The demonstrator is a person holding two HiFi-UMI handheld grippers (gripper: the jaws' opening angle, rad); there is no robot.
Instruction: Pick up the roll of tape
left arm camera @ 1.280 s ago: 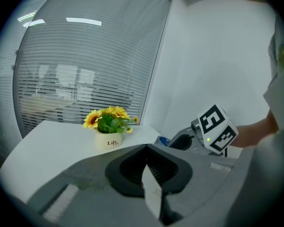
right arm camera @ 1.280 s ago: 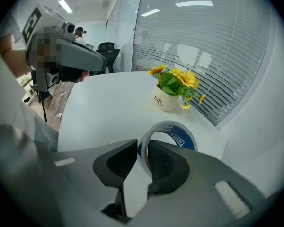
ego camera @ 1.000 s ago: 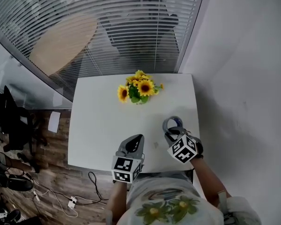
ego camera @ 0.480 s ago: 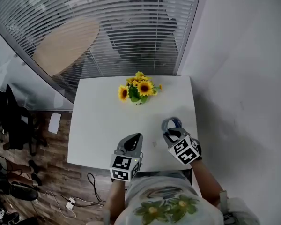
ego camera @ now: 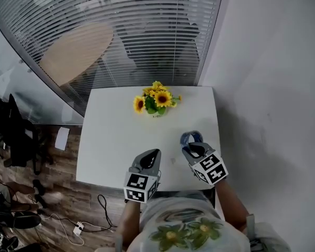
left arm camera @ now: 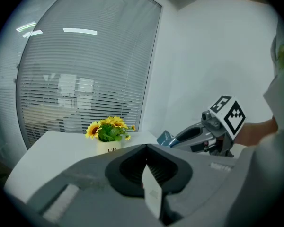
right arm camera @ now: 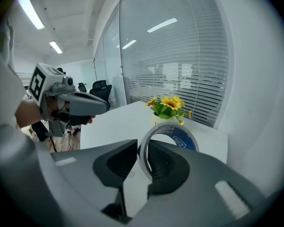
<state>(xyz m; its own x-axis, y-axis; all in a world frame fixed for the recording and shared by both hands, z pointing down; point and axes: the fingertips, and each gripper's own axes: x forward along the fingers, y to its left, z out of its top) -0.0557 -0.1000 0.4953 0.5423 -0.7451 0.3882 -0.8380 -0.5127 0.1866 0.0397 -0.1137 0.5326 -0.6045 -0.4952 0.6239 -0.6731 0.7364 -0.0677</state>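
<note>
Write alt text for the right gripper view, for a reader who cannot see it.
The right gripper is closed on the roll of tape, which stands upright between its jaws. Beyond is a white table with a pot of sunflowers in front of slatted blinds; the left gripper shows at the left.

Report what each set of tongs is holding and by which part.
The right tongs hold the roll of tape by the lower part of its ring, which stands up between the jaws. The left tongs are shut and hold nothing.
</note>
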